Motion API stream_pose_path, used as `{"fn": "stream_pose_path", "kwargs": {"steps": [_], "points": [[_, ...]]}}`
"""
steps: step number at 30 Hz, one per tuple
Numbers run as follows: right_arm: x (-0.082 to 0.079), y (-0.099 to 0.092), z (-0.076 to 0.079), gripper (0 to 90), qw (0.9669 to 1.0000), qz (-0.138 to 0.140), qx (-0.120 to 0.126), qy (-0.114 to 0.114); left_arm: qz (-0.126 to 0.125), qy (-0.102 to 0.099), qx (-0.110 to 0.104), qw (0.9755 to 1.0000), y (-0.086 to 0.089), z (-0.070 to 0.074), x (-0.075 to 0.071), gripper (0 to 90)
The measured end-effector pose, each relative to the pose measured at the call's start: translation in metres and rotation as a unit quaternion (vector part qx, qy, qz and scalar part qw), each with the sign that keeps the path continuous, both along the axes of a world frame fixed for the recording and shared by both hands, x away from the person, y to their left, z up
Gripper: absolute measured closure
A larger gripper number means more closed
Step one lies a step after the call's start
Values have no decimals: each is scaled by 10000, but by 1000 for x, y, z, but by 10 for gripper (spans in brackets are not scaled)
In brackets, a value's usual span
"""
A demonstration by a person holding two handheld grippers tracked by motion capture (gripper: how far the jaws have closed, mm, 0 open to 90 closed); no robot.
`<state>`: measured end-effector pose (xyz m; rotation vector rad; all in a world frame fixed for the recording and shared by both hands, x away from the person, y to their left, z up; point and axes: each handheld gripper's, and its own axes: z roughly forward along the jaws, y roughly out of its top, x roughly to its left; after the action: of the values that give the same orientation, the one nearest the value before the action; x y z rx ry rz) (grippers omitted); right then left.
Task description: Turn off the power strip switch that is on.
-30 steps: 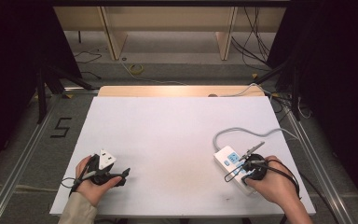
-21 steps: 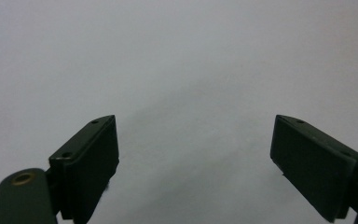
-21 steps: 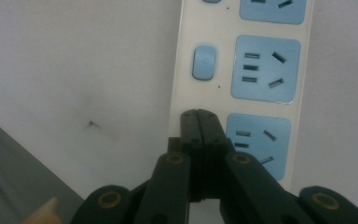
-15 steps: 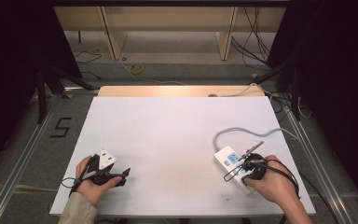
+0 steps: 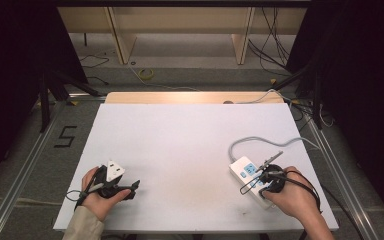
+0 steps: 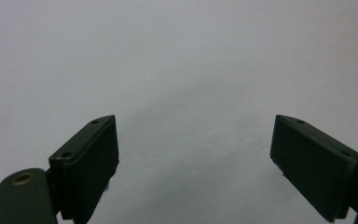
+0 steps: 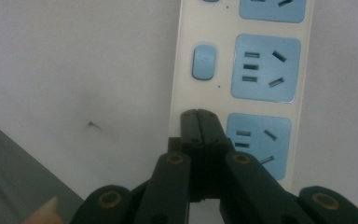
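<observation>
White plastic power strip with blue sockets lies near the white table right front corner. Right gripper view: right gripper clenched empty over the strip's near switch spot. Left gripper view: left gripper jaws spread over bare tabletop near the left front corner.

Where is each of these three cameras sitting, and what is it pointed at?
High view: above the person's side, looking forward and down on the white table; both forearms, the left gripper and right gripper show.
Left gripper view: rides the left gripper, facing bare table between open jaws.
Right gripper view: rides the right gripper, shut jaws over the power strip.
Shared: the high and right gripper views both show the power strip.
</observation>
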<state>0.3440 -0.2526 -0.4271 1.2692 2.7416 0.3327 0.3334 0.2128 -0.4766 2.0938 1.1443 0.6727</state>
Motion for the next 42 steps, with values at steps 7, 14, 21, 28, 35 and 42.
{"fn": "stream_pose_path", "kwargs": {"steps": [7,14,21,28,35,42], "points": [[-1,4,0,900,9999,9,-122,-33,-4,3,-3,10000,0,0,0,149],[-1,2,-1,900,10000,-1,-79,-36,-4,5,-3,10000,0,0,0,149],[0,-2,-1,900,10000,-23,93,-11,3,2,3,10000,0,0,0,149],[-1,-2,0,900,10000,-11,76,-15,3,5,6,10000,1,0,0,149],[-1,-1,0,900,10000,32,54,-34,4,14,9,10000,1,0,0,149],[-1,-4,3,900,9997,27,33,-230,7,14,9,10000,1,0,0,149]]}}
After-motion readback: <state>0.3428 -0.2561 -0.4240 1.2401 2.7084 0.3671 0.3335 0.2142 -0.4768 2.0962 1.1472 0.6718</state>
